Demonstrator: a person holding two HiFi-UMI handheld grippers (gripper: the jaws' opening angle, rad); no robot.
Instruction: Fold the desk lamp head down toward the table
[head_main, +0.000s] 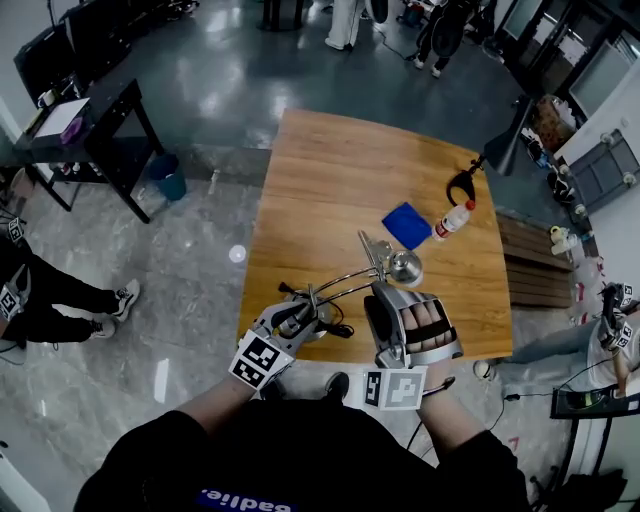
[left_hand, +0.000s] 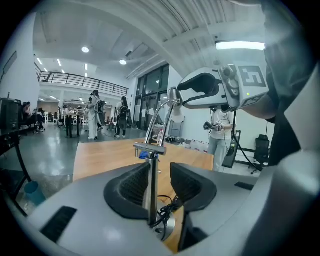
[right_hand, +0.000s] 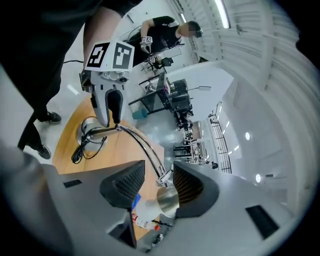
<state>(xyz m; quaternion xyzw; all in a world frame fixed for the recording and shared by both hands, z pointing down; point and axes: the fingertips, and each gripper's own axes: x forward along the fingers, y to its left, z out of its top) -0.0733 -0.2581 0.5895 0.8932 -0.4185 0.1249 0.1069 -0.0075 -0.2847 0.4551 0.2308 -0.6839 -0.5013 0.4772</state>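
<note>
A chrome desk lamp stands near the front edge of the wooden table (head_main: 330, 170). Its round base (head_main: 322, 331) carries a black cable, and curved twin arms (head_main: 345, 283) run to the small chrome head (head_main: 405, 267). My left gripper (head_main: 305, 312) is at the upright post. In the left gripper view the post (left_hand: 151, 192) stands between the open pads of the left gripper (left_hand: 160, 182), close to the left pad. My right gripper (head_main: 383, 296) is at the head end. In the right gripper view the chrome head (right_hand: 167, 201) and its joint lie between the open jaws of the right gripper (right_hand: 159, 187).
A blue square cloth (head_main: 406, 224), a white bottle with a red cap (head_main: 453, 220) and a black lamp (head_main: 505, 145) sit on the table's right side. A dark side table (head_main: 90, 120) and blue bin (head_main: 170, 178) stand at the left. People stand around.
</note>
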